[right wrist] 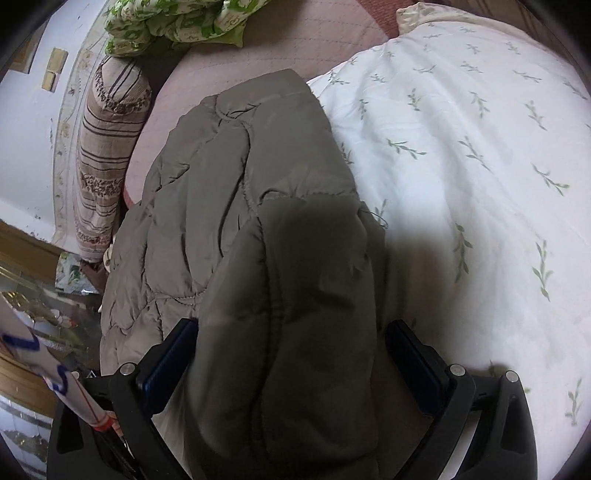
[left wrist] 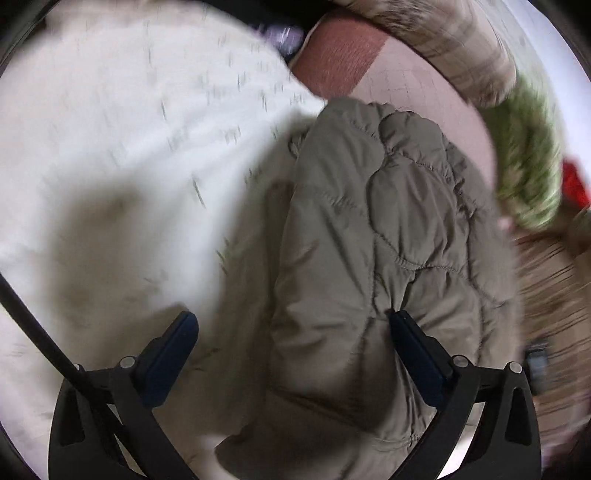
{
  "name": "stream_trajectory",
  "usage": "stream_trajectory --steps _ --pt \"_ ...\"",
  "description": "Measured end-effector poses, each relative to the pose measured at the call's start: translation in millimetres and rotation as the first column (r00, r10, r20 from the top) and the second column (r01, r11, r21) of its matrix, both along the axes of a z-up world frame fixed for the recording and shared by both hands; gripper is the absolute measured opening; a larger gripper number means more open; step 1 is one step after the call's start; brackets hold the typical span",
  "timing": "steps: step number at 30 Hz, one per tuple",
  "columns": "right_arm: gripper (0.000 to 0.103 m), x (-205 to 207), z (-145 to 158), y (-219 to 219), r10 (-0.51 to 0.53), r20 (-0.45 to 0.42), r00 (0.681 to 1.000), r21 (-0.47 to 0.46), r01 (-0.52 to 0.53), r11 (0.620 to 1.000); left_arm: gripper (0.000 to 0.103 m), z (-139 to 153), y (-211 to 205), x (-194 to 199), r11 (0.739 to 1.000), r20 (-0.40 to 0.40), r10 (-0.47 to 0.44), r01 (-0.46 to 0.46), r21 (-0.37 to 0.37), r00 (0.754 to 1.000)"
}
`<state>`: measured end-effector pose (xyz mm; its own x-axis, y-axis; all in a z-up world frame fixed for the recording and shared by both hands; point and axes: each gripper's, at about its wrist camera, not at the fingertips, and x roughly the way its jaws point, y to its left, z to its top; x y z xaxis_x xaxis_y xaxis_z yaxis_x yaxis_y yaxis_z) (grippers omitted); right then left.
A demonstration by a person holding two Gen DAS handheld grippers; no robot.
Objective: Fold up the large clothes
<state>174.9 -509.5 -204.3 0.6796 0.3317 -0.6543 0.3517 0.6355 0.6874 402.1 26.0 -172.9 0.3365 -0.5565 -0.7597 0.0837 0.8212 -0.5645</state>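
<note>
An olive-grey quilted jacket (left wrist: 388, 229) lies bunched on a bed, partly on a white leaf-print duvet (left wrist: 122, 140). My left gripper (left wrist: 291, 325) is open above it, its right fingertip (left wrist: 402, 325) touching the jacket's puffy fabric and its left one over the duvet. In the right wrist view the same jacket (right wrist: 236, 177) stretches away from me, and a thick fold of it (right wrist: 295, 314) fills the gap between the fingers of my right gripper (right wrist: 291, 332), whose jaws stand wide apart. Whether the fold is clamped is not visible.
The duvet (right wrist: 461, 147) covers the bed's right side over a pink quilted sheet (right wrist: 280, 40). A striped bolster (right wrist: 107, 147) and a green floral pillow (right wrist: 177, 22) lie near the wall. A pink headboard cushion (left wrist: 336, 55) and the green pillow (left wrist: 524, 155) show blurred.
</note>
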Motion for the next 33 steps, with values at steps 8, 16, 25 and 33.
stream_trajectory --steps 8,16,25,33 --pt "0.103 8.8 0.9 7.0 0.039 0.016 0.999 -0.002 -0.039 0.999 0.103 1.6 -45.2 -10.8 0.972 0.048 -0.21 0.214 -0.097 0.977" --pt "0.056 4.6 25.4 18.6 0.034 0.06 0.998 0.027 -0.035 0.999 0.054 55.7 -42.7 -34.9 0.989 0.145 -0.138 0.145 -0.039 0.98" --pt "0.045 -30.3 72.5 47.1 0.075 0.126 0.989 -0.031 -0.072 0.997 0.052 76.4 -34.7 -67.3 0.989 0.179 -0.148 0.144 0.034 0.973" --pt "0.05 -59.5 57.7 60.9 0.079 0.066 0.995 -0.067 -0.074 0.995 0.065 65.3 -20.9 -96.7 0.988 0.16 -0.141 0.13 0.079 0.977"
